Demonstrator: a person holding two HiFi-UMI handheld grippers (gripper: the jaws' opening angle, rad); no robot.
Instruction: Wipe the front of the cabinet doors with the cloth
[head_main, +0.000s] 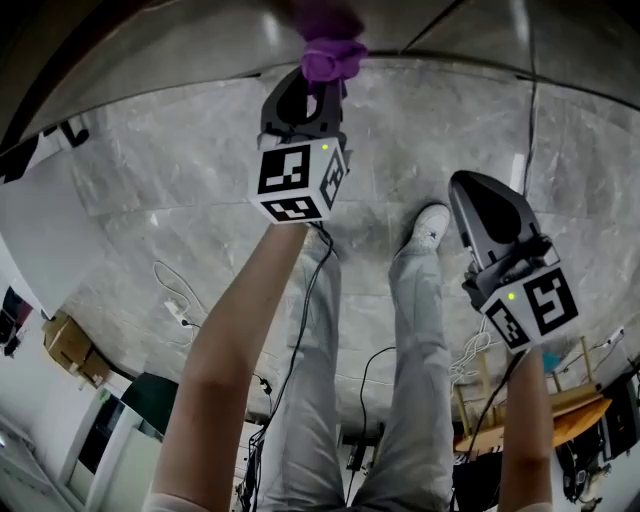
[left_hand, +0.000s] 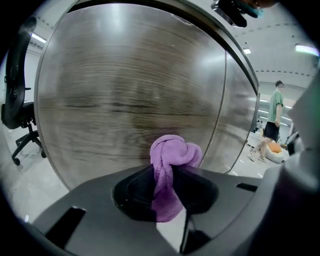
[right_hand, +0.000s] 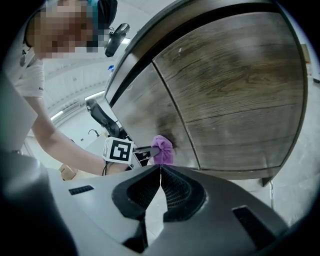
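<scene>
Cloth (head_main: 333, 55), soft and light (judging by its folds), sits clamped mid-wad in my left claw (left_hand: 167, 175) at twelve o'clock overhead; right claw (right_hand: 160, 171) closed, empty.

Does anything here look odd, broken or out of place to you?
Nothing looks broken or spilled. The purple cloth is a twisted wad in the left tool, not spread flat. A darker patch on the cabinet door beside it may be damp or shadow.
</scene>
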